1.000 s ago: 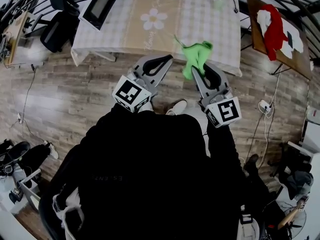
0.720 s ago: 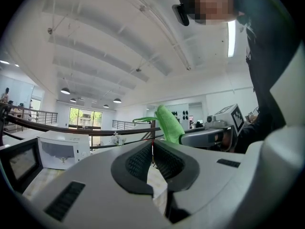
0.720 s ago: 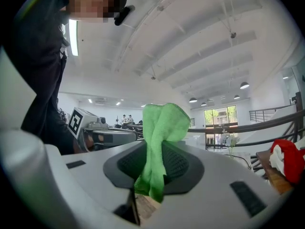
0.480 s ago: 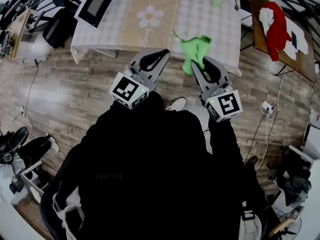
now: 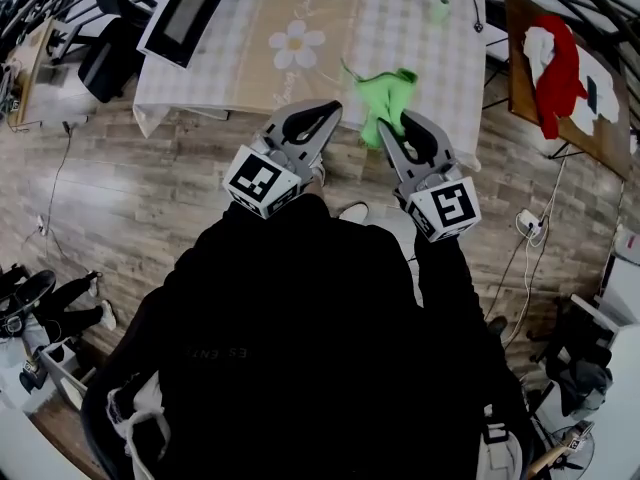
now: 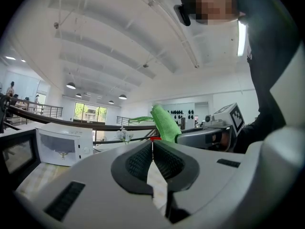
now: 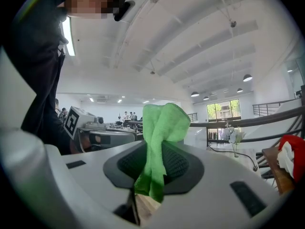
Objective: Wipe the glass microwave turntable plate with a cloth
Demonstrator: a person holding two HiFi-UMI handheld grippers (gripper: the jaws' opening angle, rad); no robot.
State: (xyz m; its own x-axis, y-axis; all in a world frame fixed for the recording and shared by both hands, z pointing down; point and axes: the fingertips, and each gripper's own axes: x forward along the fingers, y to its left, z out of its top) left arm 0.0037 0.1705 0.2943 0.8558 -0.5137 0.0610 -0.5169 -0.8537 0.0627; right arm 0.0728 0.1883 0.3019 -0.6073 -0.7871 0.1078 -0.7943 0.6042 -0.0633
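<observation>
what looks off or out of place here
Nothing spilled or damaged. One oddity: the green cloth stands bunched in the shut right gripper near the edge of the table, yet no glass plate is in view. The left gripper is shut on nothing.

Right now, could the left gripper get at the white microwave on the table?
Probably not without stepping closer: the left gripper, jaws shut and empty, is held about the table's near edge, while the white microwave sits at its far side.

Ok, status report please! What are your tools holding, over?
Left tool shut, empty. Right tool shut on green cloth. Glass plate not in sight. Microwave on the table ahead.
</observation>
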